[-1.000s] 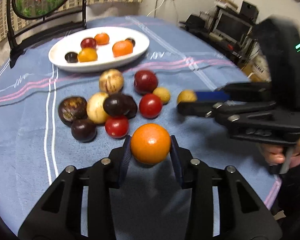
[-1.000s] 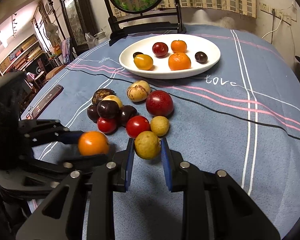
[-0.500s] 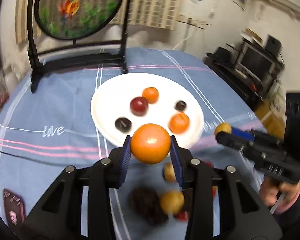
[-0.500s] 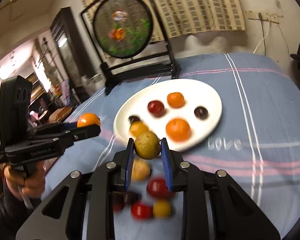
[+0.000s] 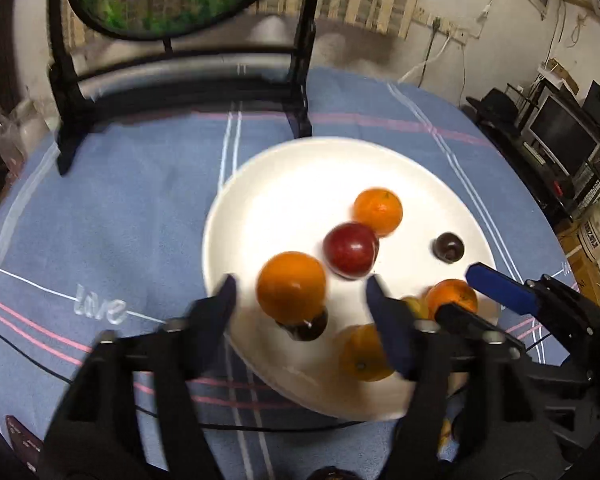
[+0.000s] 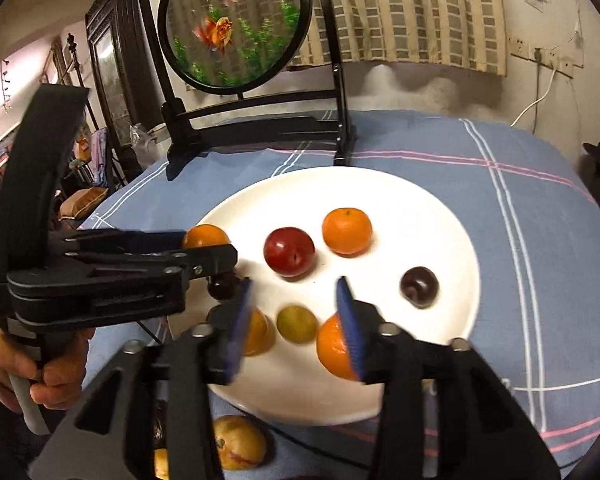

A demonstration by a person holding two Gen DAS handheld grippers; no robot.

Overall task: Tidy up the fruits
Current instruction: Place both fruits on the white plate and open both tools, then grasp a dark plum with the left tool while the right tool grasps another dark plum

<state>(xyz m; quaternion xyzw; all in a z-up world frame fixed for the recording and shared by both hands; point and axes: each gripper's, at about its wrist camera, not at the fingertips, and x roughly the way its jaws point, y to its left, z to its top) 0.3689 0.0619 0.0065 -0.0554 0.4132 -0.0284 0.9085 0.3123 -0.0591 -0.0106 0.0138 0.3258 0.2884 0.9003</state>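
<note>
A white oval plate (image 5: 300, 172) (image 6: 452, 224) holds several fruits. My left gripper (image 5: 300, 300) is open over the plate's near left part. The orange (image 5: 291, 290) it carried sits loose between its spread fingers, above a dark fruit (image 5: 310, 326); it also shows in the right wrist view (image 6: 204, 236). My right gripper (image 6: 294, 312) is open over the plate's near edge. The yellow-green fruit (image 6: 297, 324) lies on the plate between its fingers. A red plum (image 6: 289, 251), a mandarin (image 6: 347, 231) and a dark fruit (image 6: 419, 286) lie farther back.
A round goldfish screen on a black stand (image 6: 236, 24) rises behind the plate. A pale fruit (image 6: 238, 442) lies on the blue tablecloth (image 6: 540, 184) before the plate. A desk with a monitor (image 5: 560, 136) stands at the right.
Both grippers moved forward over the plate and opened. The left let go of the orange; the right let go of the yellow-green fruit, which now lies on the plate.
</note>
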